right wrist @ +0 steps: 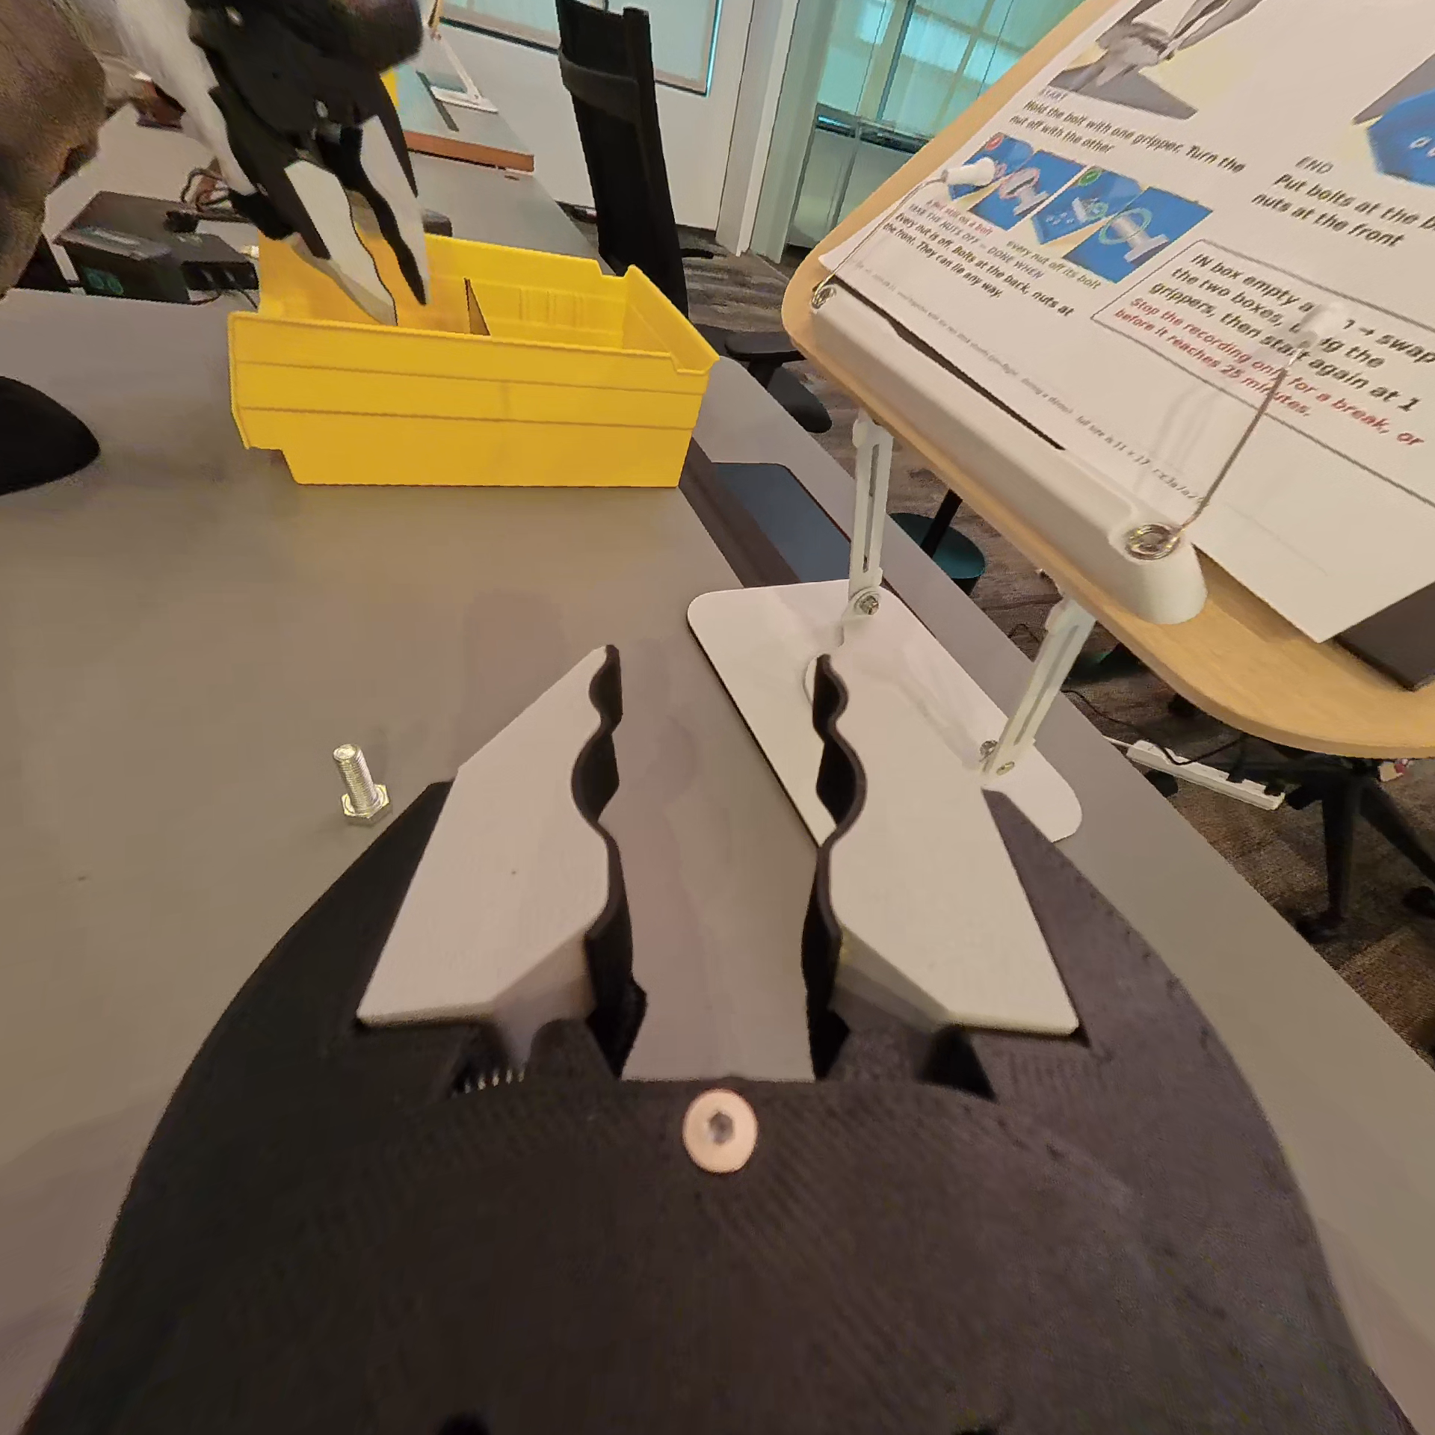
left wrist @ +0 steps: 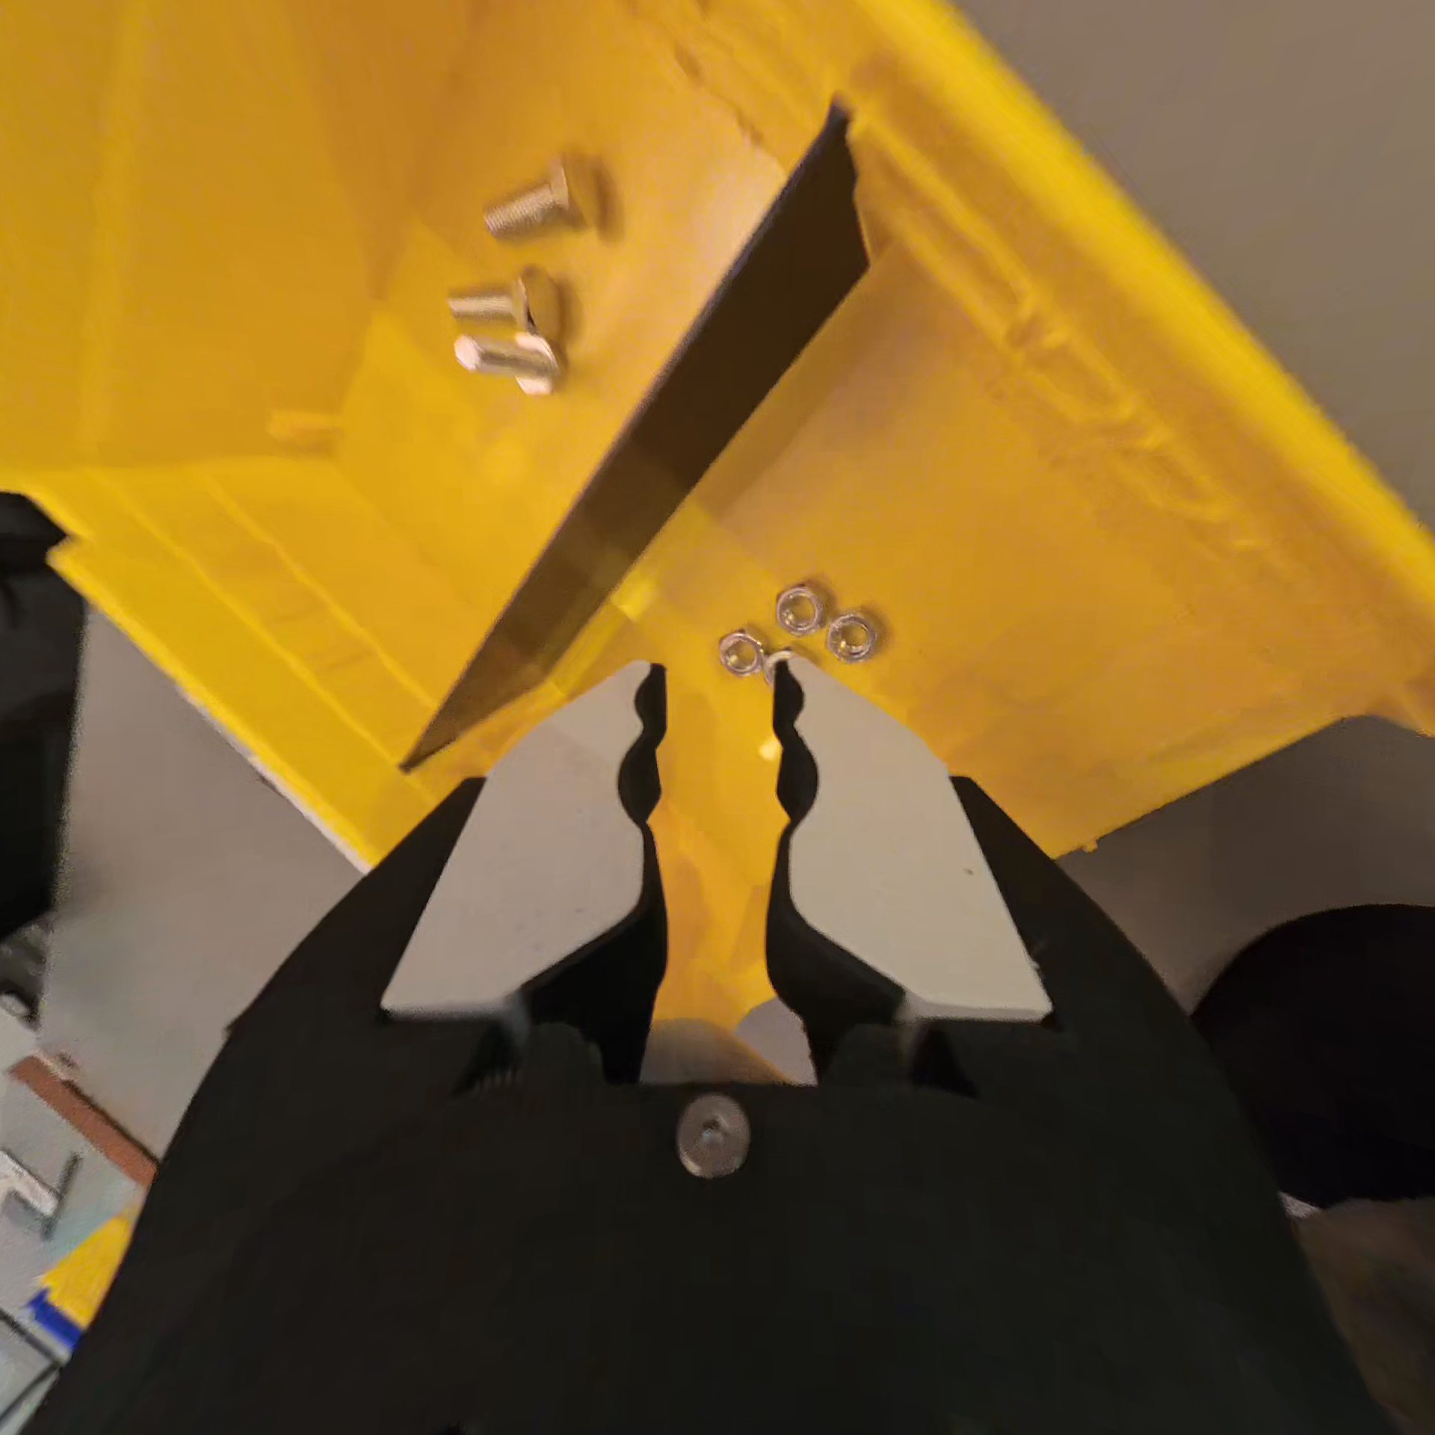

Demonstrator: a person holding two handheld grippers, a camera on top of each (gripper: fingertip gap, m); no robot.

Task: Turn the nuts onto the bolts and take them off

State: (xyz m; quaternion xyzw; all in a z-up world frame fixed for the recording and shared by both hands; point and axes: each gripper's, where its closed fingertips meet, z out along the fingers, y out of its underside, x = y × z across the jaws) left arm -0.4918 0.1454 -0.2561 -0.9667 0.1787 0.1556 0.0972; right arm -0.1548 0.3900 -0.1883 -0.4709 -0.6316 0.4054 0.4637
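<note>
Our left tongs (left wrist: pixel 720 675) are spread apart with nothing in them, tips inside the yellow bin (left wrist: pixel 1087 435). Four nuts (left wrist: pixel 796 608) sit just by the right tip; three bolts (left wrist: pixel 509 307) lie farther ahead, past a dark divider (left wrist: pixel 699 435). Our right tongs (right wrist: pixel 718 660) are spread and empty too, above the grey table (right wrist: pixel 233 660), and one bolt (right wrist: pixel 359 780) stands to their left.

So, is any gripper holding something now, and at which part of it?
Nothing is held. The left gripper is open above the nuts in the yellow bin; the right gripper is open, and a bolt stands apart on the table.
</note>
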